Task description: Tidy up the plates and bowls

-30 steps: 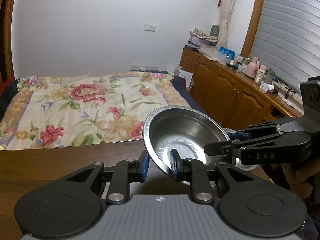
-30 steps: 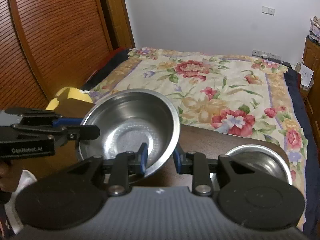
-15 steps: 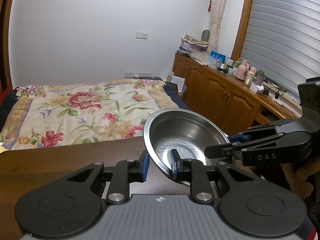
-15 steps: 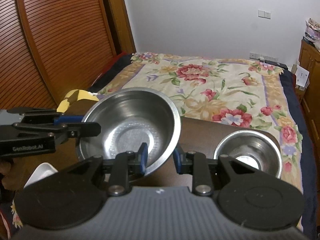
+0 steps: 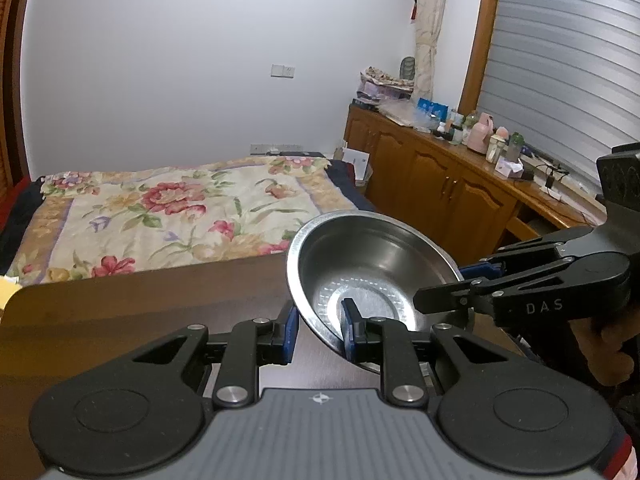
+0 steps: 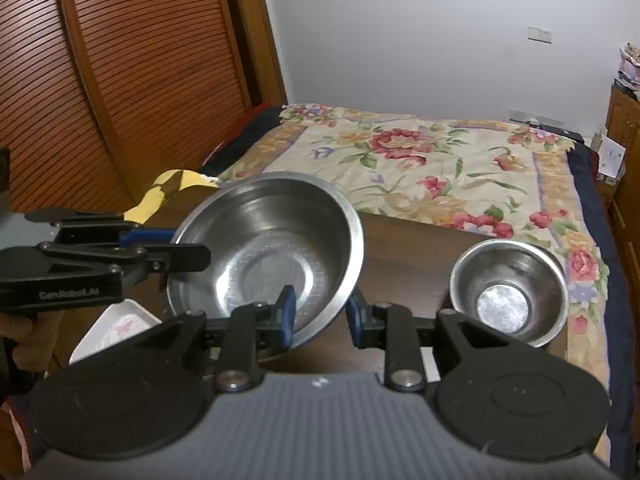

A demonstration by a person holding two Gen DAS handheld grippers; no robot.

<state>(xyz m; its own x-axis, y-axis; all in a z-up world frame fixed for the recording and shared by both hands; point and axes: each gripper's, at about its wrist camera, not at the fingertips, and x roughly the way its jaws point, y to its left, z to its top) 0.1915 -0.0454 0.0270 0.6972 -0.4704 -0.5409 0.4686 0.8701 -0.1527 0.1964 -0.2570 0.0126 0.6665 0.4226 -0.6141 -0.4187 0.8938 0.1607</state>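
We hold one large steel bowl [image 6: 268, 252] with both grippers at once. The left gripper [image 5: 318, 330] has its jaws narrowed onto the bowl's near-left rim, one blue pad outside the wall and one inside. The right gripper [image 6: 320, 312] clamps the near-right rim the same way, one pad inside and one outside. Each gripper also shows from the side in the other's view, gripping the opposite edge.

The bowl hangs tilted above the dark wooden table [image 5: 140, 308], its open side facing us; we cannot tell how far it clears the surface. A smaller steel bowl [image 6: 508, 288] stands upright on the table to the right, near the table's far-right edge and apart from the held bowl. A white plate [image 6: 116, 328] lies low at the near left, partly hidden behind the left gripper.

We judge the step in hand to be the carry of the large bowl to its sorted place. Nesting will not work this way round, as the held bowl is the wider one. The next move therefore calls for:
- levelling the bowl with both hands together
- lowering it onto a free part of the table
- releasing both rims evenly, so it neither tips nor slides
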